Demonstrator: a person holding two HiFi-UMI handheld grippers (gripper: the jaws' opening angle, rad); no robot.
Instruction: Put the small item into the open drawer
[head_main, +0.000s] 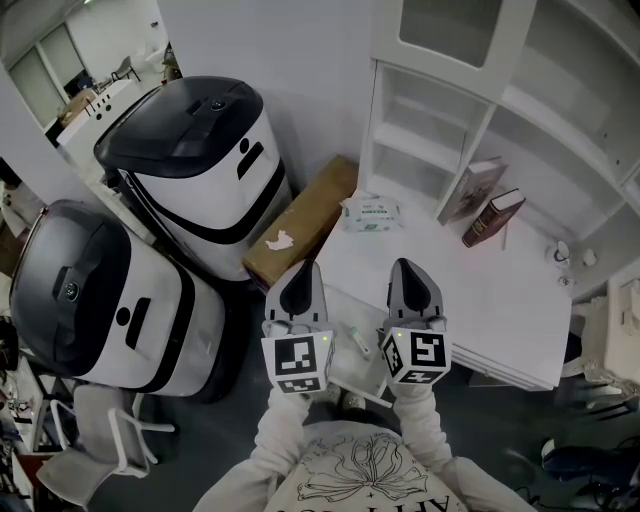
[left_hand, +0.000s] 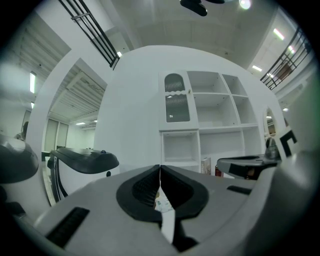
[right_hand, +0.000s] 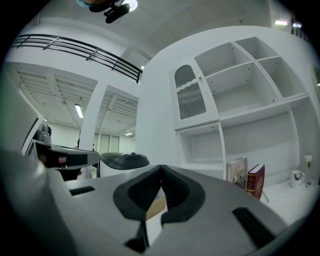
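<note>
Both grippers are held side by side over the near edge of the white desk (head_main: 500, 300). My left gripper (head_main: 303, 270) is shut, its jaws meeting with nothing between them, as the left gripper view (left_hand: 160, 172) also shows. Just to its right, my right gripper (head_main: 406, 266) is likewise shut and empty (right_hand: 161, 172). Between and below them a small pale stick-like item (head_main: 358, 341) lies on a light surface that looks like the open drawer (head_main: 345, 372) under the desk's front edge. Whether it rests inside the drawer I cannot tell.
A tissue pack (head_main: 370, 212) lies at the desk's back left, and two books (head_main: 493, 216) lean by the white shelf unit (head_main: 440, 110). A cardboard box (head_main: 300, 222) and two large white-and-black machines (head_main: 200, 160) stand to the left. White cups (head_main: 560, 252) sit far right.
</note>
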